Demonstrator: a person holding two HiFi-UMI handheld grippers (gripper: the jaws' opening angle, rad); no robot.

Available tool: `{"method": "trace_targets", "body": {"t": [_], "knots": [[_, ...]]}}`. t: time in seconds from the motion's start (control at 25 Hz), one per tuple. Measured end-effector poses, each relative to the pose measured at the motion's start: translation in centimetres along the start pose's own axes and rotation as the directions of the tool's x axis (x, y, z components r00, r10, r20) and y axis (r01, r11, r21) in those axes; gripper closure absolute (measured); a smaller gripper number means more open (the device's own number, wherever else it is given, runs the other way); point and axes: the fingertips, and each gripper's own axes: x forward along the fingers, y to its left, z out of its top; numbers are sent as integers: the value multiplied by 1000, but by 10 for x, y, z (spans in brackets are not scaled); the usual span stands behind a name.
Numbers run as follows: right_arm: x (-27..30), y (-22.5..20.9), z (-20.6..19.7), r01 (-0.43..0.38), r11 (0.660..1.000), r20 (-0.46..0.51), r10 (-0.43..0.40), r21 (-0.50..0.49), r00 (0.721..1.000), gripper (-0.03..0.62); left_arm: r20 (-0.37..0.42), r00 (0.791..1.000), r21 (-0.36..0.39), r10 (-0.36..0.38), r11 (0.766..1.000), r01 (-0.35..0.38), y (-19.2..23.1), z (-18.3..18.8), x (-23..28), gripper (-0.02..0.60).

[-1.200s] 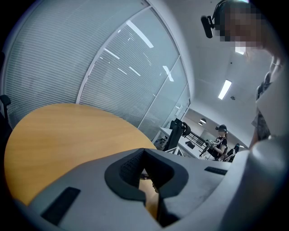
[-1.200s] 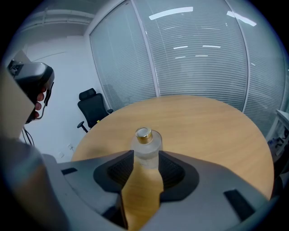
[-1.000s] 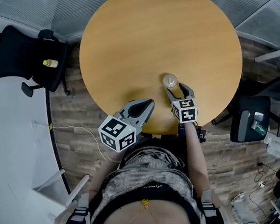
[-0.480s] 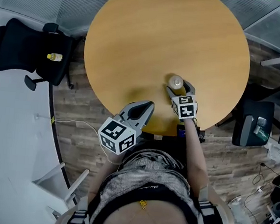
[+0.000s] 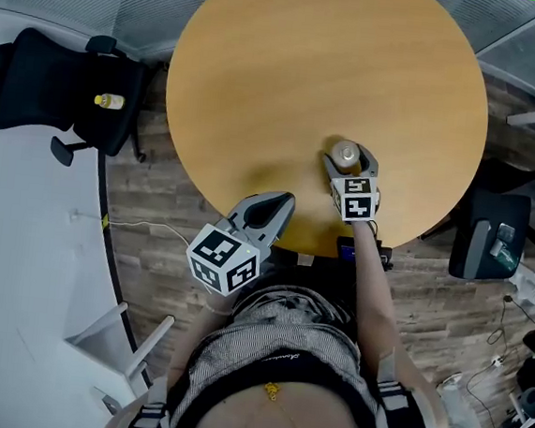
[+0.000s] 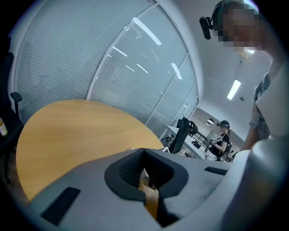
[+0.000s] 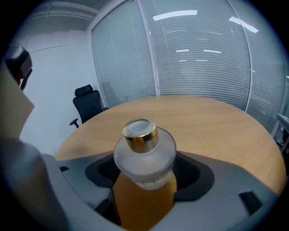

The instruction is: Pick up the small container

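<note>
The small container (image 5: 347,154) is a frosted round jar with a gold cap (image 7: 141,130). It stands upright on the round wooden table (image 5: 310,62), near the front right edge. My right gripper (image 5: 351,159) is open, its jaws spread wide on either side of the jar (image 7: 144,155). The dark pads flank the jar body and I see no squeeze on it. My left gripper (image 5: 273,207) hovers over the table's near edge, to the left of the jar and apart from it. Its jaws look shut and hold nothing (image 6: 146,173).
A black office chair (image 5: 45,83) with a yellow bottle (image 5: 109,101) on its seat stands left of the table. Another chair (image 5: 490,249) stands at the right. Glass walls with blinds ring the far side. A distant person (image 6: 222,137) shows in the left gripper view.
My right gripper has moved forward, so the jar now sits between its jaws instead of just ahead of them. The left gripper has hardly moved.
</note>
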Motion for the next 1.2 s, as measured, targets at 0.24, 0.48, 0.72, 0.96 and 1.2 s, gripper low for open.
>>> {"method": "trace_targets", "body": {"t": [0.24,0.48,0.72,0.96,1.2], "knots": [[-2,0,2,17,1000,28,-17,-2,999,258,5,1000,5,-2,1000,2,0,0,-4,578],[1,2,2,1,1000,21,0,-29,1000,258,21,1000,8,-2,1000,2,1,0,-9,577],[2,3,0,-45,996,17,46,-74,999,257,29,1000,3,-1,1000,0,0,-4,-15,578],[0,2,0,-71,993,9,72,-89,997,256,28,1000,4,-7,1000,7,-6,-6,-13,578],[-2,5,-1,-144,978,8,147,-150,989,257,32,999,14,-15,1000,15,-8,-4,-12,578]]}}
